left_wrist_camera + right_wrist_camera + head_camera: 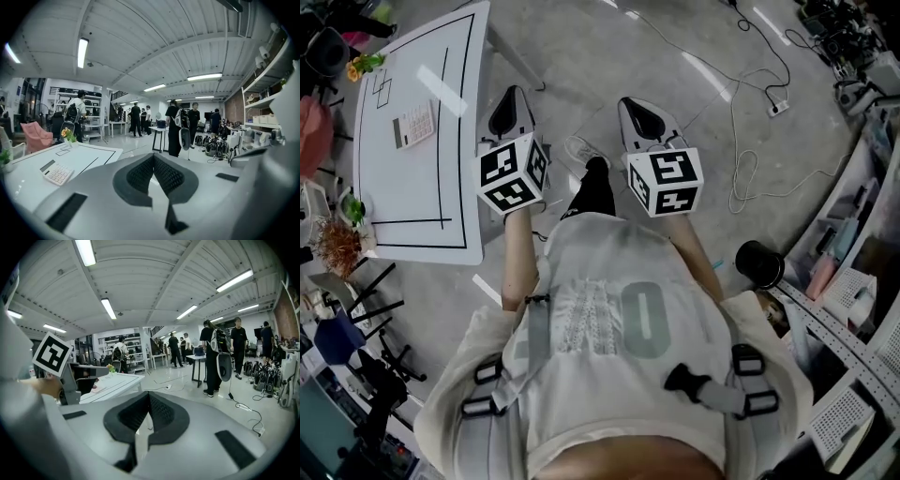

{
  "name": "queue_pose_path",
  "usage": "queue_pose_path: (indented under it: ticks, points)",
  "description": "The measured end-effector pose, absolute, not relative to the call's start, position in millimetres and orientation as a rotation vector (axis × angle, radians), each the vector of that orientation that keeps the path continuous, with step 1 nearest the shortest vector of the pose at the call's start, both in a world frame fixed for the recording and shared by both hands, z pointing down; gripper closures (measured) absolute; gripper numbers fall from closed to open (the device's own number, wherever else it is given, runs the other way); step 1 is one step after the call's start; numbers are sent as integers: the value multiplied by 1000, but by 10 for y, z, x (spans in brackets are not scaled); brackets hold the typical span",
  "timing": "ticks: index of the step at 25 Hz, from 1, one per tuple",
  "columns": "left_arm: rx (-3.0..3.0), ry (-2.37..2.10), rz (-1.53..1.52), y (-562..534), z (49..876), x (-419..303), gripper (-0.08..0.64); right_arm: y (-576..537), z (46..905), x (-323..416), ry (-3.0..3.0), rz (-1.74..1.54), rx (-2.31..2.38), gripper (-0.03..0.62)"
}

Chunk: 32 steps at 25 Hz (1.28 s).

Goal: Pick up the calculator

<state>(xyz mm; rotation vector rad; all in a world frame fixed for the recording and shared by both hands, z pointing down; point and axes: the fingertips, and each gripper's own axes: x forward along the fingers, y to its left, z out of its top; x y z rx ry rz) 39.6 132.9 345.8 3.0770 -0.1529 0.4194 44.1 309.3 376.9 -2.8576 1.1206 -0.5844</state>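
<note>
The calculator (413, 125) is white with a dark display. It lies flat on the white table (412, 202), inside the table's black outline. In the left gripper view the calculator (56, 172) sits low at the left. My left gripper (514, 94) is shut and empty, in the air just off the table's right edge, to the right of the calculator. In its own view its pads (161, 176) meet at the tip of the left gripper (153, 157). My right gripper (630, 101) is held beside it over the floor, farther right. The right gripper (150, 394) is also shut and holds nothing.
A small flower pot (366, 64) and a potted plant (352, 208) stand at the table's edges. White cables (741, 141) trail over the floor. A black bin (759, 264) stands at the right. Several people (176, 126) and another table (159, 131) are ahead.
</note>
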Motion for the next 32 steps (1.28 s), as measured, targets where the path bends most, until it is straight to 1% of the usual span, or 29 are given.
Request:
queue_pose_path:
  ticks: [10, 15, 18, 22, 32]
  points:
    - [3009, -312, 390, 411, 3474, 1435, 538, 2008, 3585, 1724, 1331, -578, -2859, 584]
    - [2933, -510, 327, -429, 3467, 1659, 538, 1114, 3582, 2249, 1551, -562, -2820, 584]
    - [2865, -687, 290, -955, 3530, 1543, 538, 537, 3587, 2366, 1736, -528, -2756, 584]
    - [2787, -932, 239, -1468, 3549, 1228, 538, -125, 3586, 2326, 1995, -463, -2647, 584]
    - [2590, -1350, 127, -2188, 3401, 137, 538, -1207, 3612, 1543, 2419, -411, -2314, 584]
